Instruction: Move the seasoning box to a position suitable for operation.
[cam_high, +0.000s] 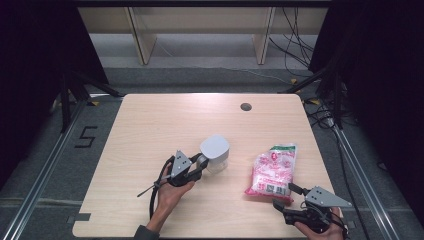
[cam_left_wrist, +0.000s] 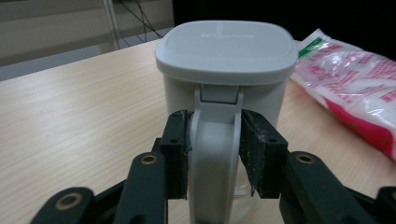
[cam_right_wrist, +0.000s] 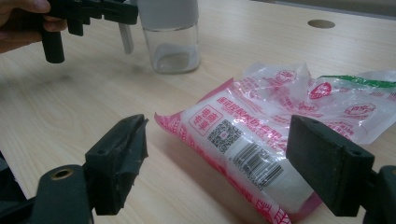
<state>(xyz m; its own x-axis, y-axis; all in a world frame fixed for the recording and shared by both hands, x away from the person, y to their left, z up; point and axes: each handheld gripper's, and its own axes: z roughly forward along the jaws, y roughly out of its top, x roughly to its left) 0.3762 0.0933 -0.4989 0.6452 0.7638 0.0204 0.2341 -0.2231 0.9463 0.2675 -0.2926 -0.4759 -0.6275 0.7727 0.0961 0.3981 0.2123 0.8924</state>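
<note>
High view: pink bag (cam_high: 272, 172) beside jar (cam_high: 215, 152) (well apart)

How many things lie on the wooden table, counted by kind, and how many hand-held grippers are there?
Clear glass jar with grey square lid and handle: 1
Pink and white plastic bag with green top: 1
Black two-jaw grippers, left and right: 2
Total: 4

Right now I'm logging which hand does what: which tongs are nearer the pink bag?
Right. The right tongs stand open just short of the pink bag's near end, not touching it. The left tongs are off to its left, around the jar's handle.
</note>
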